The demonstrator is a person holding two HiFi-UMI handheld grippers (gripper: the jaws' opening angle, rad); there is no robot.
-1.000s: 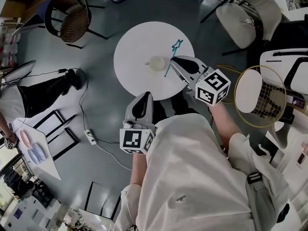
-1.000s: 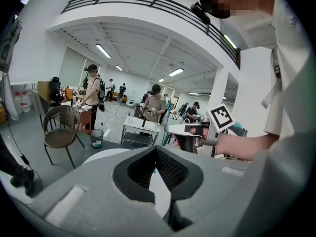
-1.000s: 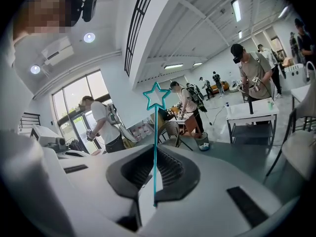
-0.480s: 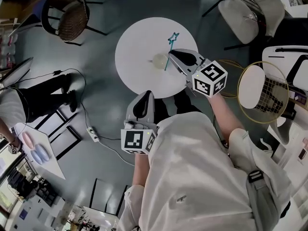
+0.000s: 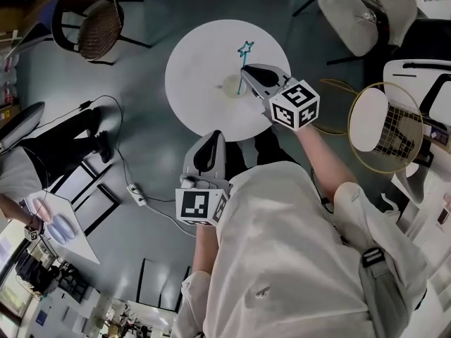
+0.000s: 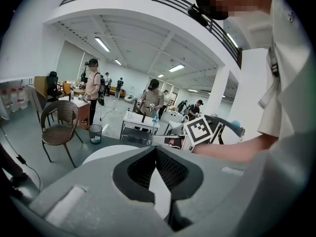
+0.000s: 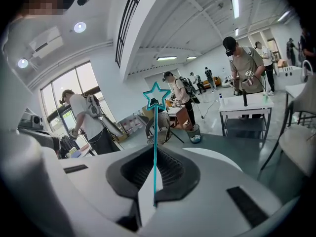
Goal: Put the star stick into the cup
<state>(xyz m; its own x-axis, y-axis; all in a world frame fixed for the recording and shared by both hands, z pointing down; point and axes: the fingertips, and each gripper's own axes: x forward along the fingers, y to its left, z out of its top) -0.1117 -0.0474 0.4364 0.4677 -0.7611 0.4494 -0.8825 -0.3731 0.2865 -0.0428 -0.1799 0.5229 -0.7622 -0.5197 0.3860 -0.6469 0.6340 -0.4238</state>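
A thin teal star stick (image 5: 242, 65) stands nearly upright over the round white table (image 5: 197, 55), its star at the top. My right gripper (image 5: 244, 71) is shut on its shaft. In the right gripper view the star stick (image 7: 155, 132) rises from between the closed jaws, star tip high in the frame. A small pale cup (image 5: 232, 86) sits on the table just under and beside the stick's lower end. My left gripper (image 5: 208, 139) hangs at the table's near edge, jaws shut and empty; in the left gripper view the right gripper's marker cube (image 6: 199, 131) shows ahead.
A wicker chair (image 5: 88, 18) stands far left of the table, a white chair (image 5: 366, 13) far right. A round racket-like hoop (image 5: 384, 127) lies at right. Cables (image 5: 130, 182) run over the grey floor at left. Several people stand in the hall behind.
My right gripper has carried the star stick left and further over the table, bringing it upright above the cup. The left gripper has stayed put.
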